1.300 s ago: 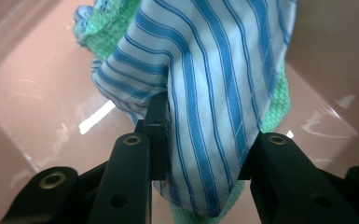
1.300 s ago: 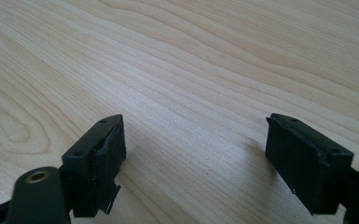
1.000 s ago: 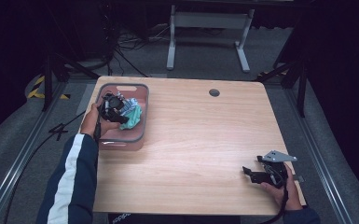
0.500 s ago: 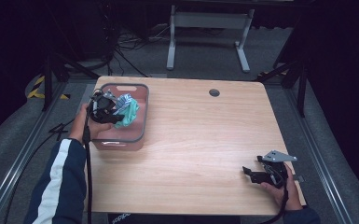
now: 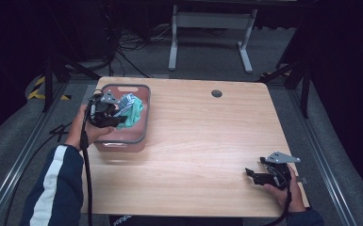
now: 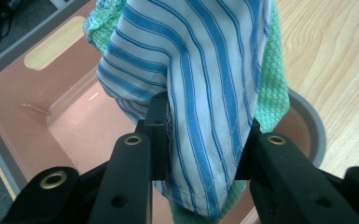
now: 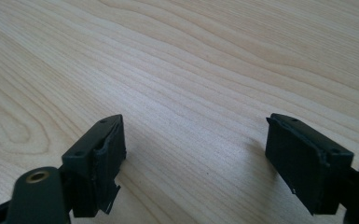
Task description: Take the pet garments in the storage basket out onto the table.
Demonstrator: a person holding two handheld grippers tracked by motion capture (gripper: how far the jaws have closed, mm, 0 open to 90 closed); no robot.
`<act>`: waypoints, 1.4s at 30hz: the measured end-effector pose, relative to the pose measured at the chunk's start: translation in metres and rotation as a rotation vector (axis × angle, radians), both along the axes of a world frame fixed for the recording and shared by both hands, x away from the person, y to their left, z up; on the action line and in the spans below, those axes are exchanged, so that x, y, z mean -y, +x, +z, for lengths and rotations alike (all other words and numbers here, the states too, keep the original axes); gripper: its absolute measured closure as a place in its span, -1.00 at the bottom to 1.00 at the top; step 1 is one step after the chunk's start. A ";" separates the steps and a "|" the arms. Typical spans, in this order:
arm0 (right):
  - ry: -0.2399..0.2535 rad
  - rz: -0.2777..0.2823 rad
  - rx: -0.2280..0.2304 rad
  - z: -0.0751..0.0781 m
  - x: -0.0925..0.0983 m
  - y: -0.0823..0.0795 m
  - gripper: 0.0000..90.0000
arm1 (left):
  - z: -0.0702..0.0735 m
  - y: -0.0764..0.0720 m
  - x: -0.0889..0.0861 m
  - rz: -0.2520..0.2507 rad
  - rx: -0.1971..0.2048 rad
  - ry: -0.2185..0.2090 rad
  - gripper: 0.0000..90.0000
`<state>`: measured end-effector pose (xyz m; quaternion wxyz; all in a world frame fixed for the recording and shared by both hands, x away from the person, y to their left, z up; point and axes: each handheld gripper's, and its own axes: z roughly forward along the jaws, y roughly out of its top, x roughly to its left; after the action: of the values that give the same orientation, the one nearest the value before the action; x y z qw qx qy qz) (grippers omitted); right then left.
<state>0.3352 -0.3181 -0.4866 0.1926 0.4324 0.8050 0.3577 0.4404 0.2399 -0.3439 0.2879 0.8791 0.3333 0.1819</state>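
Observation:
A blue-and-white striped cloth hangs bunched with a green knitted cloth over a pink bin with a grey rim at the table's left back. My left gripper is held above the bin, and its jaws are shut on the striped cloth, with the green cloth behind it. In the left gripper view the left gripper pinches the folds, and the bin's pink floor lies bare below. My right gripper rests low at the table's front right, open. Bare wood lies between the right gripper's jaws.
The wooden table has a round cable hole near its back edge. A grey metal stand is on the floor behind the table. Cables trail across the floor at the left.
My left gripper has drawn back a little toward the bin's left side, taking the cloths with it. The right gripper has stayed where it was.

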 end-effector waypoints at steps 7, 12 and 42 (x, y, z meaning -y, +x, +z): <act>0.001 -0.001 -0.002 0.000 0.000 0.000 -0.54 | 0.006 -0.009 0.008 -0.039 0.021 -0.012 0.51; 0.001 0.000 -0.002 0.000 0.000 0.000 -0.55 | 0.012 -0.017 0.019 -0.081 0.031 -0.017 0.51; -0.003 -0.002 0.001 0.000 0.000 0.000 -0.55 | 0.001 -0.019 0.125 -0.334 0.016 0.014 0.51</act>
<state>0.3350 -0.3179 -0.4865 0.1942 0.4327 0.8050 0.3565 0.4218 0.1145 -0.3427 0.3105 0.9229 0.1787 0.1410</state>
